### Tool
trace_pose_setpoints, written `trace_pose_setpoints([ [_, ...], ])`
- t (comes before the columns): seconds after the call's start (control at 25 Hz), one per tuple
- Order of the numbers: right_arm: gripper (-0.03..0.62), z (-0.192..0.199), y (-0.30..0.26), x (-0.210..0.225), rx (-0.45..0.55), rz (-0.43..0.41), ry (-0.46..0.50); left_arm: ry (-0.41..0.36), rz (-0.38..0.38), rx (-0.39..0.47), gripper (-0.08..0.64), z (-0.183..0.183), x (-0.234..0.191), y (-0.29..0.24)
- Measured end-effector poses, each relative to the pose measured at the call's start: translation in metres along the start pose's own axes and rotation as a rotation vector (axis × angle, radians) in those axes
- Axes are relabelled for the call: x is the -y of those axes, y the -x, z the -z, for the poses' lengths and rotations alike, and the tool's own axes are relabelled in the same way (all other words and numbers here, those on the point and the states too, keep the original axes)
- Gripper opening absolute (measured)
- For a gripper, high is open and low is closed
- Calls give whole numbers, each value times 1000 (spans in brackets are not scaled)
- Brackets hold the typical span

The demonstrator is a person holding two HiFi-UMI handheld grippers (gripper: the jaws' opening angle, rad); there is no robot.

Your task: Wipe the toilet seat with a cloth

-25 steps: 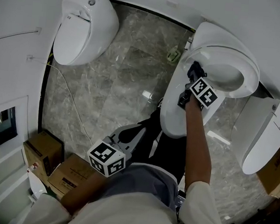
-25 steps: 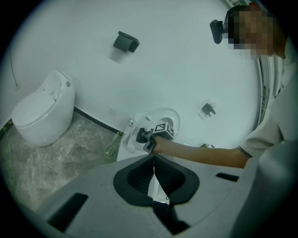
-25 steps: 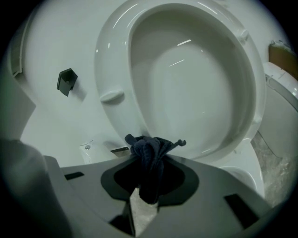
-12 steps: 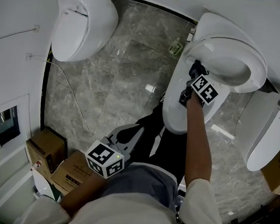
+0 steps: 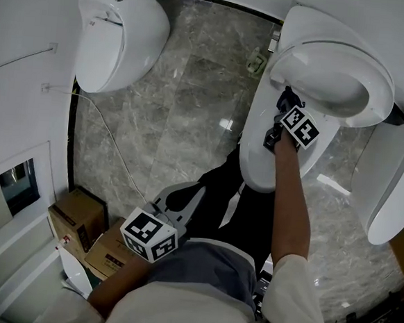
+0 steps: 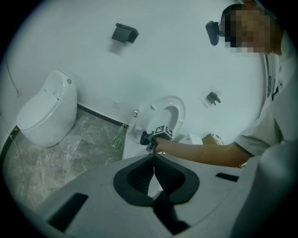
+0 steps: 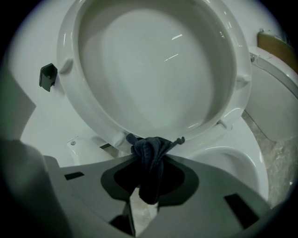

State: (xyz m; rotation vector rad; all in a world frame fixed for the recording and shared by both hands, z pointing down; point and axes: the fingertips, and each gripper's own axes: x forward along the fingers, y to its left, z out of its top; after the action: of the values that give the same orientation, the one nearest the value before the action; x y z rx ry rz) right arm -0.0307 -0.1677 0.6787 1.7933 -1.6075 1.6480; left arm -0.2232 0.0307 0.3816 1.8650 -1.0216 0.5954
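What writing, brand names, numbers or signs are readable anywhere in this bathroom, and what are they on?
No text here is legible.
Cardboard boxes: small red and dark label marks, too small to read.
Marker cubes: only black-and-white square patterns, no letters or numbers.

Cream short-slv shirt (image 5: 197, 317), b/w marker cubes (image 5: 151, 235)

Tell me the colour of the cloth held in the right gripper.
Dark navy blue, a bunched fabric cloth; clearest in the right gripper view.
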Motion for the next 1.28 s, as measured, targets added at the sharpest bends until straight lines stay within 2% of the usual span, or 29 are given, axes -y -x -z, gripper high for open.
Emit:
trace_pose_setpoints([
  [0.12, 84, 2, -7, 8, 0, -4, -23, -94, -22, -32, 9, 3, 6, -5],
  [0.2, 84, 2, -10, 12, 10, -10, -50, -122, -15, -42, 9, 5, 12, -8],
  [0.6, 84, 7, -8, 58, 25, 11, -141, -123, 13, -88, 9, 19, 36, -26],
  [0.8, 84, 0, -6, 82, 39, 17, -185, -251, -1, -119, 9, 23, 49, -36],
  [1.12, 84, -11, 9, 109, 45, 25, -173, -243, 30, -138, 9, 28, 70, -41],
  [1.28, 84, -22, 23, 128, 43, 51, -133, -247, 43, -138, 9, 25, 79, -43],
])
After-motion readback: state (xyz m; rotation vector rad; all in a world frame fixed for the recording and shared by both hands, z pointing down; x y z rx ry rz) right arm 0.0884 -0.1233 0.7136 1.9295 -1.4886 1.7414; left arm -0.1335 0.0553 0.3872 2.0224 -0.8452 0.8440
